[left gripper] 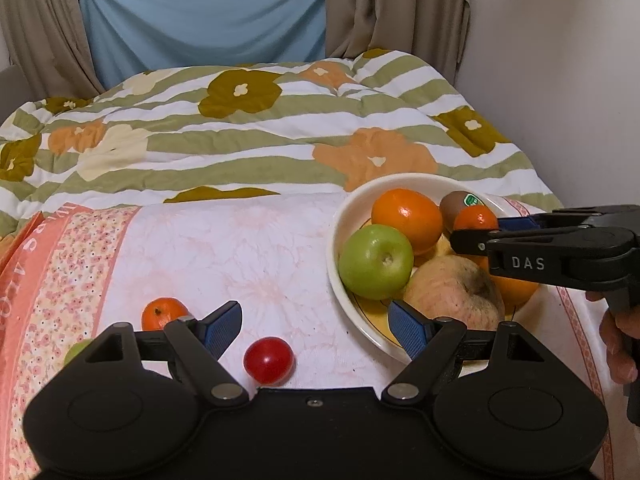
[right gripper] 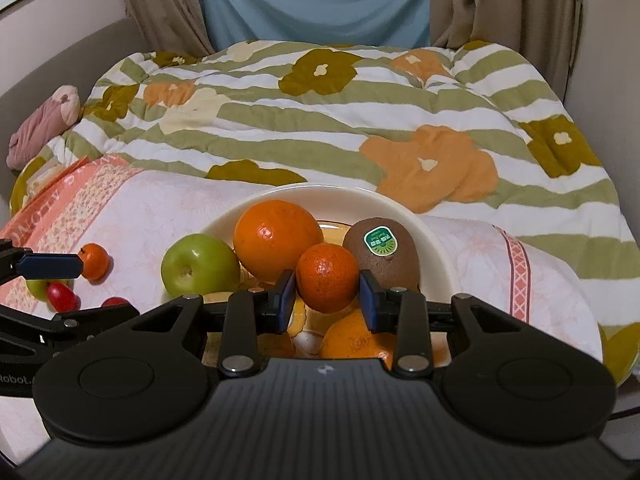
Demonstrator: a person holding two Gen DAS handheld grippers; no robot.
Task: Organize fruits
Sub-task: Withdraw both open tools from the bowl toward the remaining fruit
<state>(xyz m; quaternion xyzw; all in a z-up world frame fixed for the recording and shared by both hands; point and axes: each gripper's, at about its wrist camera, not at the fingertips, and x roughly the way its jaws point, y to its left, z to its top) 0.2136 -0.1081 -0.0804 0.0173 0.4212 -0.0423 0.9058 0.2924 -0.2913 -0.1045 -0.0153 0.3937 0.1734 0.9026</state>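
Note:
A cream bowl (left gripper: 340,216) on the pink cloth holds a big orange (left gripper: 406,218), a green apple (left gripper: 376,262), a kiwi (left gripper: 456,202), a pale apple (left gripper: 452,296) and another orange (left gripper: 516,288). My right gripper (right gripper: 327,300) is over the bowl (right gripper: 420,224), shut on a small mandarin (right gripper: 328,280) beside the kiwi (right gripper: 384,252). My left gripper (left gripper: 316,330) hangs open over the cloth left of the bowl, nothing between its pads. A red tomato (left gripper: 268,360) lies below it, a loose mandarin (left gripper: 162,312) to its left, and a green fruit (left gripper: 76,350) is half hidden.
A flowered striped quilt (left gripper: 260,136) covers the bed beyond the cloth. Curtains and a blue sheet hang at the back, with a white wall on the right. A second red tomato (right gripper: 114,302) lies near the left gripper. A person's hand (left gripper: 618,344) grips the right handle.

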